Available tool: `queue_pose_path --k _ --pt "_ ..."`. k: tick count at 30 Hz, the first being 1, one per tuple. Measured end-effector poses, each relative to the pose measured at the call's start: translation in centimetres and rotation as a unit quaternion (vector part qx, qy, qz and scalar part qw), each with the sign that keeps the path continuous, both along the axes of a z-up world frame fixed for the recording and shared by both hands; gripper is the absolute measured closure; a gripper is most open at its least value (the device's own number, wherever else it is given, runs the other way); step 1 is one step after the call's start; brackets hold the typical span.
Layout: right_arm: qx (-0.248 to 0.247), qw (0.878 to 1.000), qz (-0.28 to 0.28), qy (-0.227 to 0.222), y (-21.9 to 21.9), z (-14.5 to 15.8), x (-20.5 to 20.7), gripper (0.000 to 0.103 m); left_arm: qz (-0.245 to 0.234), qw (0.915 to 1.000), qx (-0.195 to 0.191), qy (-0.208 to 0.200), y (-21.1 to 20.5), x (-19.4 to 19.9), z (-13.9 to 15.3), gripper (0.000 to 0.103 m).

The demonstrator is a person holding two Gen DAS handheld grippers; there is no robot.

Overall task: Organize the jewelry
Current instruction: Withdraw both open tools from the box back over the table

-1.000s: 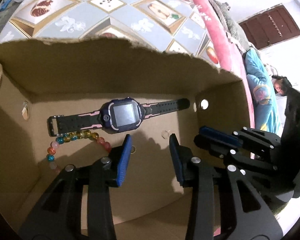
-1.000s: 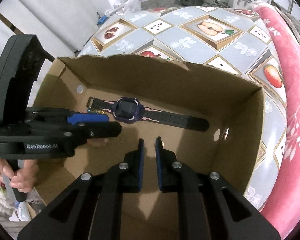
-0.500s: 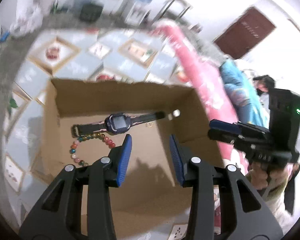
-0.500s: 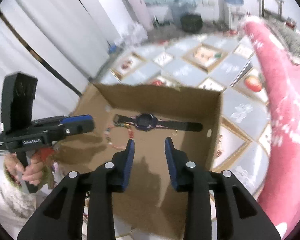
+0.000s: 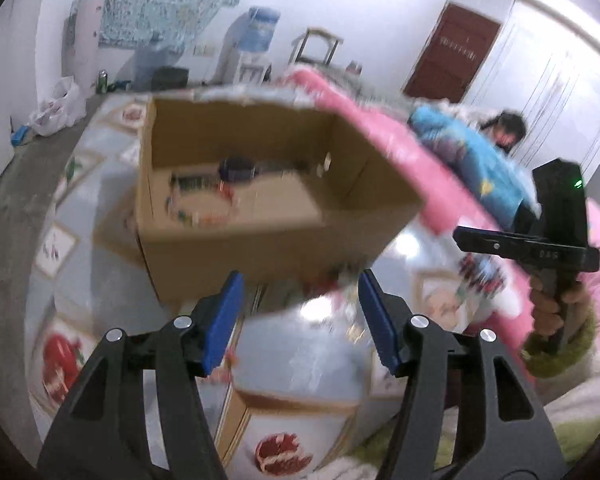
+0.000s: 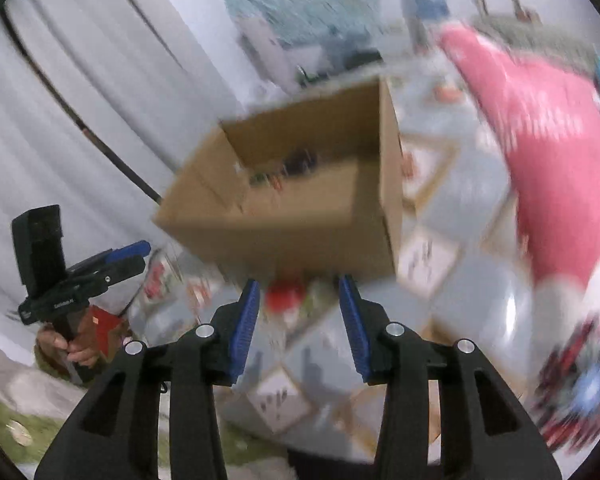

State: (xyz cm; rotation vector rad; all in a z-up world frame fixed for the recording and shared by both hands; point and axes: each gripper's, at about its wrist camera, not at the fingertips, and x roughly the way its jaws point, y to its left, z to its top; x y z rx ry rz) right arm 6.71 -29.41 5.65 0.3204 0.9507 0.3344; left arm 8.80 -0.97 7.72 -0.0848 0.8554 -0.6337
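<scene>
An open cardboard box [image 5: 268, 236] [image 6: 300, 236] stands on a table with a fruit-patterned cloth [image 5: 300, 364]. Inside it lie a dark watch [image 5: 236, 168] [image 6: 300, 160] and a string of coloured beads [image 5: 196, 212], both blurred. My left gripper [image 5: 300, 320] hovers back from the box's near wall, its jaws opening with nothing between them. My right gripper [image 6: 300, 320] is likewise outside the box, jaws opening and empty. Each gripper also shows in the other's view, hand-held: the right gripper [image 5: 532, 248] at the right, the left gripper [image 6: 84, 276] at the left.
A pink blanket [image 5: 400, 152] [image 6: 548, 132] lies along the table's right side. A person [image 5: 504, 132] in blue sits behind it. Bags, a can and a water dispenser [image 5: 256, 40] stand on the floor at the back. A white curtain [image 6: 80, 120] hangs at the left.
Both grippers have pulled back out of the box and risen, and their jaws have widened. The watch and beads stay in the box. The views are now motion-blurred.
</scene>
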Motion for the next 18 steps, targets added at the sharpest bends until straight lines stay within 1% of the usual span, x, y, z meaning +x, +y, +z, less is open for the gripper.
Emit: queue_pose_path --k 1,4,6,7,8,10,13,15,18 --pt "0.000 1.000 -0.005 0.016 0.4 -1.6 -0.3 0.062 -0.001 0.9997 0.023 0.000 -0.8 -0.4 -1.2 0.046" --pt "0.003 0.999 -0.015 0.049 1.7 -5.0 -0.9 0.062 -0.017 0.9984 0.053 0.003 -2.5 -0.8 -3.7 0.047" --pt "-0.007 0.999 -0.008 0.052 2.9 -6.3 -1.1 0.062 -0.029 0.9967 0.076 -0.001 -3.7 -1.3 -5.0 0.048" --pt "-0.024 0.998 -0.001 0.051 3.9 -6.8 -1.2 0.062 -0.033 0.9956 0.088 -0.002 -4.2 -1.4 -5.4 0.048" --pt "-0.036 0.998 0.006 0.049 4.6 -7.0 -1.4 0.062 -0.035 0.9936 0.107 -0.010 -4.6 -1.6 -5.8 0.048" --pt "-0.067 0.997 0.026 0.040 6.4 -7.6 -1.5 0.062 -0.039 0.9901 0.133 -0.024 -5.2 -2.0 -6.5 0.049" --pt "-0.093 0.994 0.045 0.035 8.1 -8.1 -1.7 0.063 -0.046 0.9852 0.161 -0.036 -6.1 -2.6 -7.4 0.053" --pt "-0.104 0.993 0.051 0.033 8.7 -8.4 -1.6 0.068 -0.050 0.9827 0.173 -0.042 -6.5 -2.9 -8.0 0.056" --pt "-0.120 0.991 0.059 0.027 9.2 -8.4 -1.3 0.071 -0.054 0.9819 0.176 -0.043 -7.0 -3.6 -8.5 0.059"
